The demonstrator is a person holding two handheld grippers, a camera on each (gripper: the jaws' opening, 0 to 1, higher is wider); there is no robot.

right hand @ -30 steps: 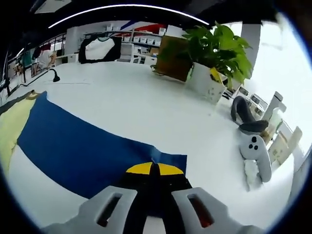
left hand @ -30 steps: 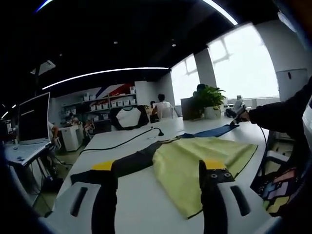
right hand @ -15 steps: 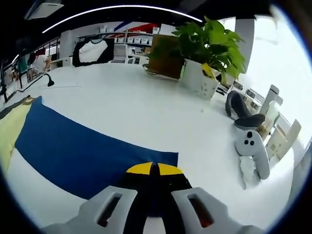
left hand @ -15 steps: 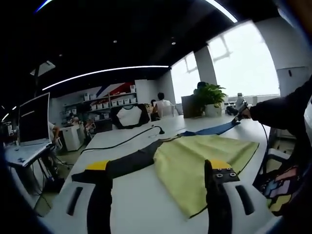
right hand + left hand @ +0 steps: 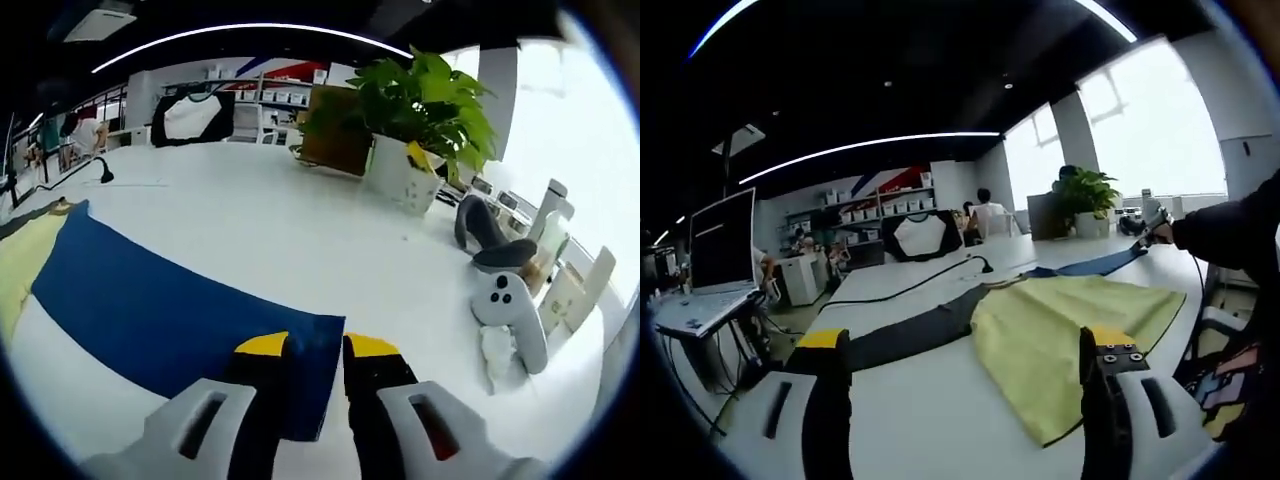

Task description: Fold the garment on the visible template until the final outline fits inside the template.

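Note:
A long-sleeved garment lies flat on the white table (image 5: 940, 400). It has a yellow-green body (image 5: 1070, 320), a dark sleeve (image 5: 905, 335) and a blue sleeve (image 5: 150, 300). In the left gripper view my left gripper (image 5: 964, 338) stands wide open above the near edge, short of the garment and holding nothing. Far off to the right, a person's dark-sleeved arm holds the right gripper (image 5: 1140, 240) at the blue sleeve's end (image 5: 1095, 265). In the right gripper view my right gripper (image 5: 316, 346) is open, its jaws a little apart, and the blue cuff (image 5: 318, 350) lies between them.
A potted plant (image 5: 410, 110) and a brown box (image 5: 335, 140) stand at the table's far side. White controllers (image 5: 505, 310) lie to the right of the cuff. A black cable (image 5: 905, 290) runs across the table. A monitor (image 5: 722, 245) stands at left. People sit in the background.
My right gripper's jaws, shut on the blue cuff before, have parted. The left gripper view has shifted slightly and its jaws stand a bit wider; the garment has not moved.

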